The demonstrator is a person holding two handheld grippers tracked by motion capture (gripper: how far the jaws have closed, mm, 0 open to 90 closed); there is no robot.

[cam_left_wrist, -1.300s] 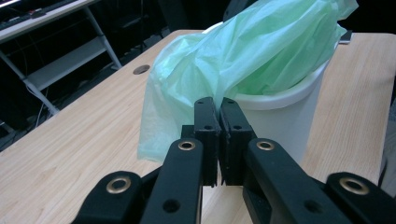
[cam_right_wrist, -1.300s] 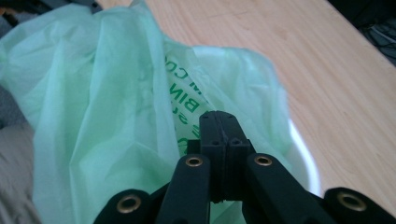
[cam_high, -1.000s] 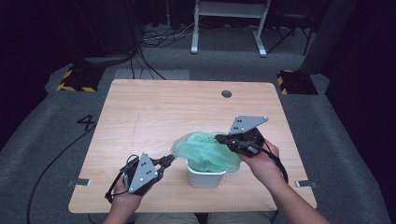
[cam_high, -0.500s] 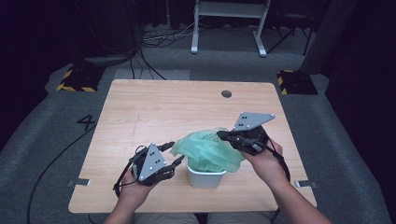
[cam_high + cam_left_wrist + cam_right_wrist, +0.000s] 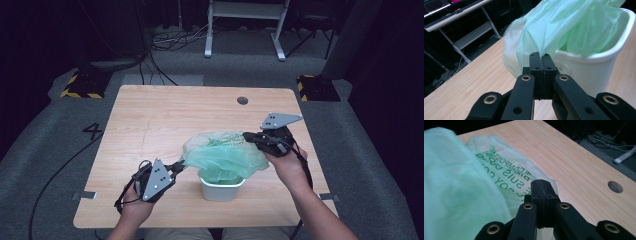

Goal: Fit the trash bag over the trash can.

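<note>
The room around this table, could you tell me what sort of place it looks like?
Probably a lab or recording studio: dark surroundings, cables on grey carpet, hazard-striped floor blocks, and a bare wooden table holding just a bagged bin.

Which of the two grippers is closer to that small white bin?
The left hand-held gripper: it is just beside the white bin's left rim, pinching the green bag. The right hand-held gripper is above and behind the bin.

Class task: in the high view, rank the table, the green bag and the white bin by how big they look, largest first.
1. table
2. green bag
3. white bin, though the bag hides much of it
</note>
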